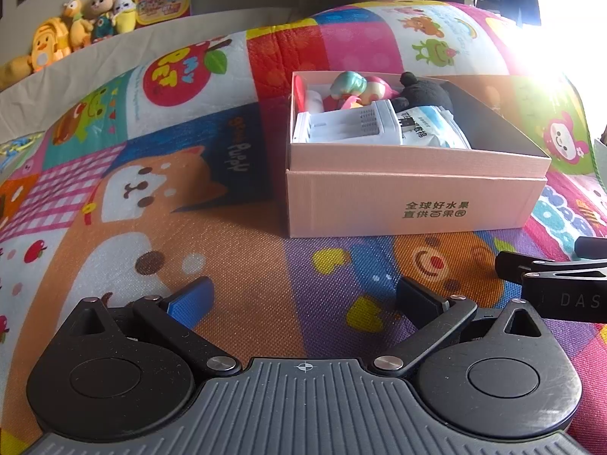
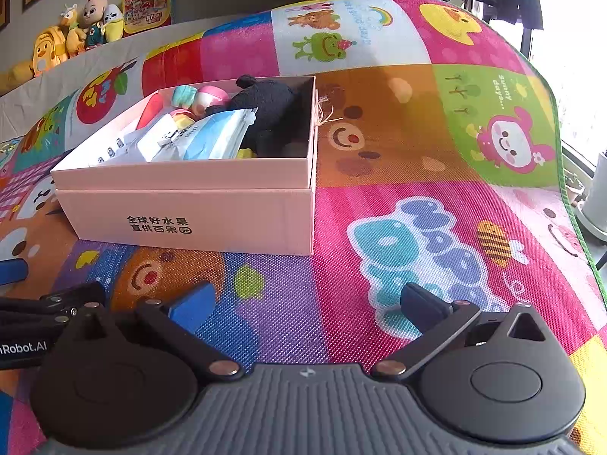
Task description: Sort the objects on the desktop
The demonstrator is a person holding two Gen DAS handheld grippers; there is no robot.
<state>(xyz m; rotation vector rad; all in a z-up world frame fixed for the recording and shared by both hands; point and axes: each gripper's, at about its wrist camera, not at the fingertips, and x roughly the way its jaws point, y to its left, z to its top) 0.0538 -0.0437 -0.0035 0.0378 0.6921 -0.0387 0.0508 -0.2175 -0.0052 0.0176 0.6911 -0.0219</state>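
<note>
A pink cardboard box (image 1: 409,204) stands on the colourful play mat (image 1: 235,250); it also shows in the right wrist view (image 2: 197,223). Inside lie a white plastic case (image 1: 349,125), a blue-white wipes pack (image 1: 432,129), a black plush toy (image 1: 425,91) and pink and teal toy figures (image 1: 360,87). In the right wrist view I see the wipes pack (image 2: 212,136) and the black plush (image 2: 269,106). My left gripper (image 1: 303,299) is open and empty, low over the mat in front of the box. My right gripper (image 2: 307,303) is open and empty, in front of the box's right corner.
Plush toys (image 1: 79,26) and a picture book (image 1: 163,0) line the ledge at the back left. The right gripper's body (image 1: 561,284) shows at the left view's right edge. The mat's edge (image 2: 569,197) drops off at the right, by a bright window.
</note>
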